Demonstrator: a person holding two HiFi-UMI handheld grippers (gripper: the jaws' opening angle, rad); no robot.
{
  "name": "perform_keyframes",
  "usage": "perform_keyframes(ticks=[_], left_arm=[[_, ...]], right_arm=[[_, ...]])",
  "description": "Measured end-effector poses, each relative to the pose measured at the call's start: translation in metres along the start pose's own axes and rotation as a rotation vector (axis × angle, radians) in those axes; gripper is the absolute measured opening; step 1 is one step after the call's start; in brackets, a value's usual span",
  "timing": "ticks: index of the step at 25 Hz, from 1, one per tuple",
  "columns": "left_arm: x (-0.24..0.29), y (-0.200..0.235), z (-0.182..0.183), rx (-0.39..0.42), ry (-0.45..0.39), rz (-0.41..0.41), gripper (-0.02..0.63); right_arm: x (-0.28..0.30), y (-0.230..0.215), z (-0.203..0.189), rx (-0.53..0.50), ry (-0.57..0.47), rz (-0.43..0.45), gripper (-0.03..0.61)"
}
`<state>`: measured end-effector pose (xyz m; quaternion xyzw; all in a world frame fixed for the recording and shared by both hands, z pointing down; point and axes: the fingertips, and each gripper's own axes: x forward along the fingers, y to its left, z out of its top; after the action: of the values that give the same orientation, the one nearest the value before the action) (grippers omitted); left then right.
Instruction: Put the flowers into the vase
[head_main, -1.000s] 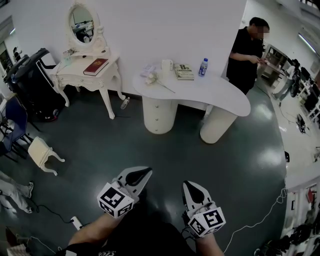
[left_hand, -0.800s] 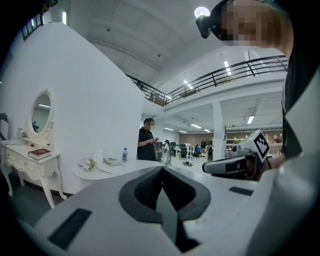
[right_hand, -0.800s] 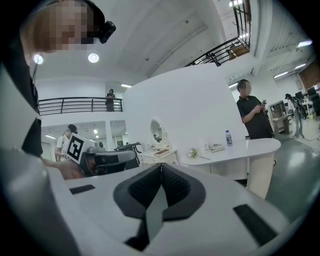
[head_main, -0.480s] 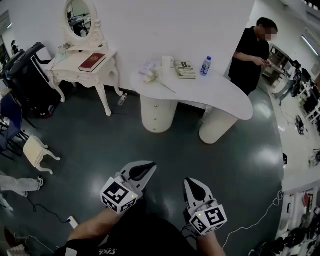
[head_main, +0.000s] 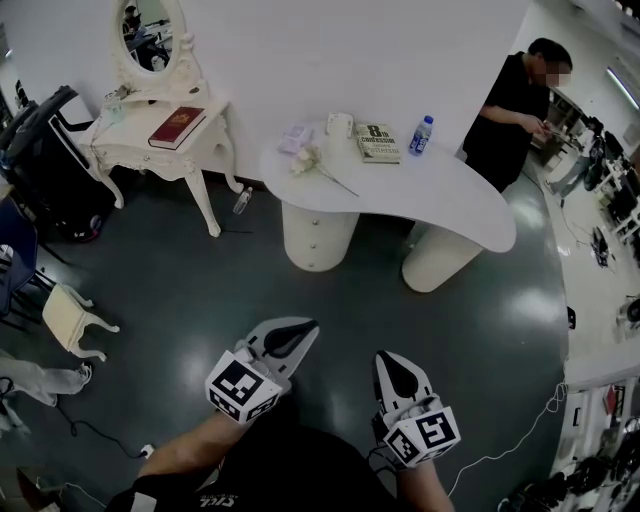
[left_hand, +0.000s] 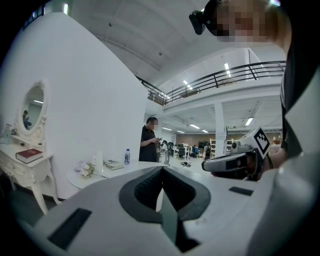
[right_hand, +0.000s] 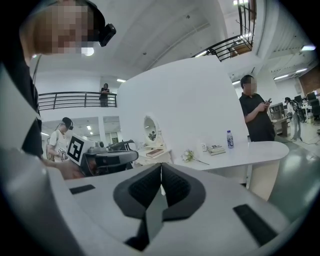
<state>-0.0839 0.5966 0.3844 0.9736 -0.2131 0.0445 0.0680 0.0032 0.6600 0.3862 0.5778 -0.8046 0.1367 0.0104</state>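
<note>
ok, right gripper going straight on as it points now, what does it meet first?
Nothing close: the right gripper, jaws shut and empty, has bare floor ahead. Farther on, its line seems to reach the white table near the pedestal under the flowers; depth is unclear.

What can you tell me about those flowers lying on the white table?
The flowers are a small, pale whitish bunch with one thin dark stem trailing toward the table's middle. They lie flat on the curved white table, near its left end, just in front of a small white vessel, perhaps the vase. Whether they are real or artificial cannot be told.
</note>
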Motion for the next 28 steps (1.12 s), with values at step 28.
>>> perform_keyframes(ticks=[28], left_arm=[[0.085, 0.208, 0.011, 0.021, 0.056, 0.033, 0.011]], right_arm=[[0.215, -0.073, 0.053, 0.013, 0.020, -0.006, 0.025]])
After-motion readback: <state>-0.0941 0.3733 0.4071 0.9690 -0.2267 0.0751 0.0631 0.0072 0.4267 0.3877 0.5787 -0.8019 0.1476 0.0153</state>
